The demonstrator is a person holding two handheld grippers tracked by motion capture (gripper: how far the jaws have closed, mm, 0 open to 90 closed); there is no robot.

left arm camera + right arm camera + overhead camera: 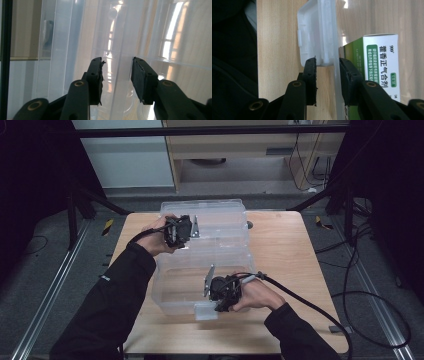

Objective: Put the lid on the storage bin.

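High view: hands (157, 240) astride box (220, 227).

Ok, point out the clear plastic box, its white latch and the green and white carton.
clear plastic box (235, 227), high view, far right wall.
white latch (312, 27), right gripper view, flat face.
green and white carton (382, 60), right gripper view, printed white panel.

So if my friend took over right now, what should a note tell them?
Left gripper: open, jaws either side of the far wall of the clear plastic box.
Right gripper: open, jaws straddling the near wall beside the white latch.
The box sits on the wooden table; a green and white medicine carton lies inside.
Done: both grippers placed at the walls.
Left: probably close both and lift or move the box.
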